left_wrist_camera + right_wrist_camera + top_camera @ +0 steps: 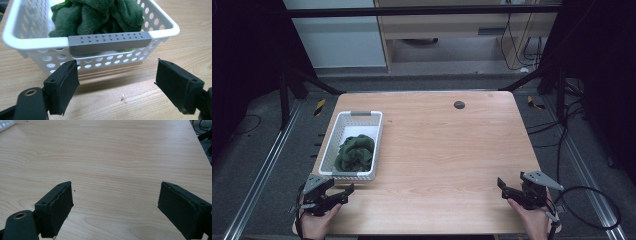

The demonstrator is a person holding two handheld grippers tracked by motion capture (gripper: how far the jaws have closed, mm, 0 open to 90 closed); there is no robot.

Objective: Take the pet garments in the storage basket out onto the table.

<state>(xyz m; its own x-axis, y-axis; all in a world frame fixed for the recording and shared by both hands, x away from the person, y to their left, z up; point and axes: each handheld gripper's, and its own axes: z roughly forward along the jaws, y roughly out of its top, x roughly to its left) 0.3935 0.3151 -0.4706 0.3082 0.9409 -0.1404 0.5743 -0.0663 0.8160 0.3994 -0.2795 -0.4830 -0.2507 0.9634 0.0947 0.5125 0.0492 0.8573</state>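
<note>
Green and fluffy, the soft cloth (100,15) sits bunched up inside the white basket (343,121), at the left side of the tabletop (447,160). It looks light and squishy, so it should bend and flop when you lift it. Pinch a thick fold near the top of the pile. The basket looks like light plastic with holes in its walls, and it has a grey handle (110,42) you could grab. Your left tool (334,195) is just in front of the basket, with its jaws wide apart and nothing between them. Your right tool (508,189) is far off at the right, jaws apart too, holding nothing.
</note>
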